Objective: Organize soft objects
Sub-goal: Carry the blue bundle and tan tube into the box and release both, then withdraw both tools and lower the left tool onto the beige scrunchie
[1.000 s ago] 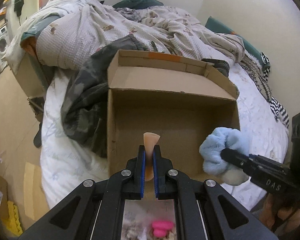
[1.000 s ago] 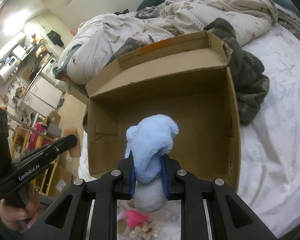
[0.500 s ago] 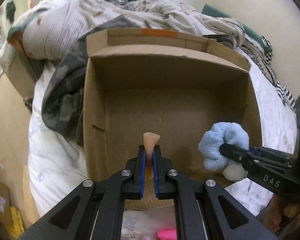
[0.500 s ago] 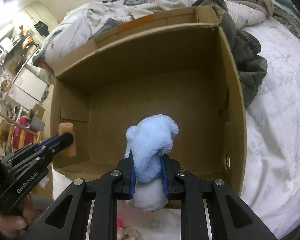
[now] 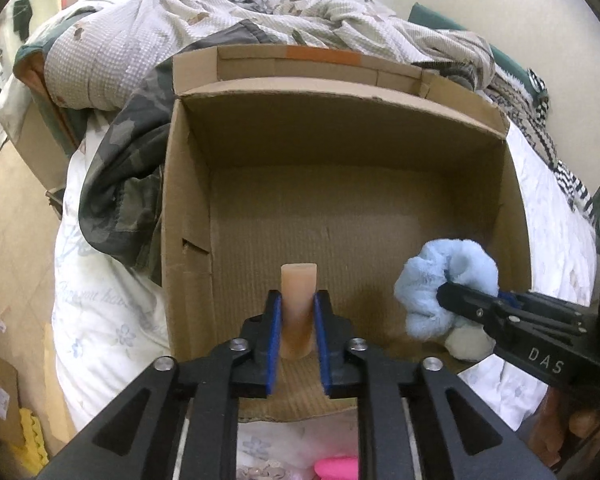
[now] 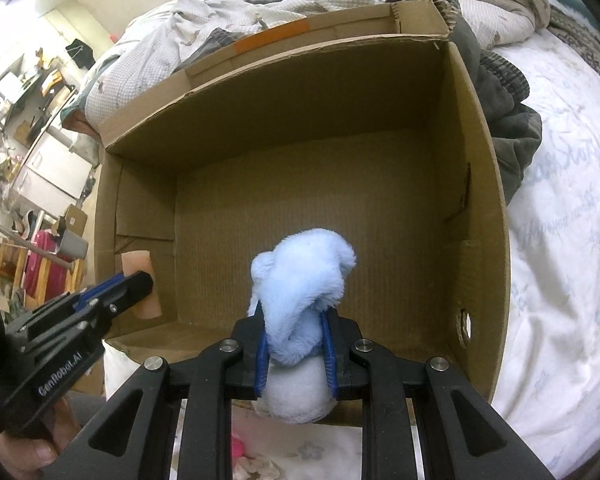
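1. The peach-coloured soft foam cylinder [image 5: 299, 312] stands with its long axis along the fingers, top end forward, over the near-left corner of the floor of the open brown cardboard box [image 5: 516, 216], close to the left wall and near rim
2. The left gripper [image 5: 299, 320] has its blue-padded jaws parted only as far as the cylinder's width; in the left wrist view the pads sit against its sides with little squeeze, so I judge it held lightly, perhaps about to be let go
3. The fluffy light-blue and white plush toy [image 6: 300, 308] is pinched round its middle by the right gripper [image 6: 296, 344], jaws closed to a narrow gap; its blue part bulges forward past the fingertips and its white end hangs back toward the camera
4. The toy sits over the near edge of the box, toward the near-right side, and apart from the cylinder
5. The relation that counts: both items are already inside the rim with bare box floor below and ahead, so release needs mostly a drop, not a reach; the left one looks nearer to it
6. The box rests on a white floral bedsheet [image 6: 572, 280], with a dark camouflage garment [image 5: 116, 184] against its left wall
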{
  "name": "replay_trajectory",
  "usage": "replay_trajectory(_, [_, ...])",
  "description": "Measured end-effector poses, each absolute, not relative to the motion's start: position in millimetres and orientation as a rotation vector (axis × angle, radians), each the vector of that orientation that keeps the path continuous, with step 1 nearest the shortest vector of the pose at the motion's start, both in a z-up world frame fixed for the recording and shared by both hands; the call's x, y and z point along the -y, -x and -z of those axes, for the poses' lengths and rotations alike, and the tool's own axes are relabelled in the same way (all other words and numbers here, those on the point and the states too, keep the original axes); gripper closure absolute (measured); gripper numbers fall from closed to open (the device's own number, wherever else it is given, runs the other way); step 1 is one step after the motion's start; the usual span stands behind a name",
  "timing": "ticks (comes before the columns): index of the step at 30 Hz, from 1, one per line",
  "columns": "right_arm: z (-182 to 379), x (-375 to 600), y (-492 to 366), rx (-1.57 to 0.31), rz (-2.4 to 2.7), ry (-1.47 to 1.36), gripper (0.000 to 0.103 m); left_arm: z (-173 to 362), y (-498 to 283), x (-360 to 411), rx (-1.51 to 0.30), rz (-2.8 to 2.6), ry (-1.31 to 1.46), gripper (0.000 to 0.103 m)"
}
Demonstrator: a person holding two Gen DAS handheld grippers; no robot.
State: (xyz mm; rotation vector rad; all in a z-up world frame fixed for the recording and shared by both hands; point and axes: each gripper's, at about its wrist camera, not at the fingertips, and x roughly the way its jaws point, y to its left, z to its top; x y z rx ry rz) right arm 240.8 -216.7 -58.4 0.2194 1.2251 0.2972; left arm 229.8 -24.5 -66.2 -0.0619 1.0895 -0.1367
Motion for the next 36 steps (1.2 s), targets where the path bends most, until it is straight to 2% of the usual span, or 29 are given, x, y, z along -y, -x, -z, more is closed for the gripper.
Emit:
replay_trajectory(2, [59.5, 215.7, -240.6, -1.230, -0.297, -0.210, 0.080, 67.4, -230.1, 26.6, -1.100, 0.130, 0.047, 0.080])
replay_trajectory(4, [59.8, 215.4, -240.5, -1.230, -0.295, -0.206, 0.080, 67.6, -230.1, 27.6, -1.106, 0.127, 0.043, 0.064])
replay_trajectory(6, [59.6, 215.9, -240.9, -1.230, -0.295, -0.210, 0.080, 65.2, -228.5, 26.8, -1.089, 0.106, 0.038, 0.039])
replay_trajectory(7, [59.9, 216.4, -240.9, -1.230, -0.296, -0.213, 0.080, 63.8, -227.7, 26.1, -1.078, 0.094, 0.036, 0.037])
replay_trajectory(10, [60.7, 217.8, -241.2, -1.231, -0.301, -0.230, 0.079, 61.5, -228.6, 24.2, -1.067, 0.070, 0.026, 0.036])
replay_trajectory(13, [58.6, 216.5, -240.6, -1.224, -0.301, -0.223, 0.070, 61.4, -229.8, 21.2, -1.070, 0.050, 0.028, 0.036])
replay_trajectory(15, [53.9, 214.0, -239.6, -1.203, -0.304, -0.213, 0.048, 60.3, -229.8, 20.4, -1.065, 0.044, 0.026, 0.036])
replay_trajectory(16, [48.8, 214.1, -238.2, -1.173, -0.301, -0.212, 0.028, 59.7, -229.7, 20.5, -1.062, 0.039, 0.019, 0.036])
replay_trajectory(17, [44.6, 214.4, -237.2, -1.149, -0.295, -0.207, 0.026, 58.5, -229.4, 20.5, -1.056, 0.035, 0.010, 0.036])
replay_trajectory(22, [31.1, 214.0, -236.3, -1.093, -0.293, -0.184, 0.026, 54.6, -228.7, 20.0, -1.042, 0.034, 0.013, 0.036])
replay_trajectory(36, [19.6, 227.8, -231.9, -1.088, -0.279, -0.261, 0.026, 37.9, -215.2, 12.4, -1.011, 0.025, 0.017, 0.036])
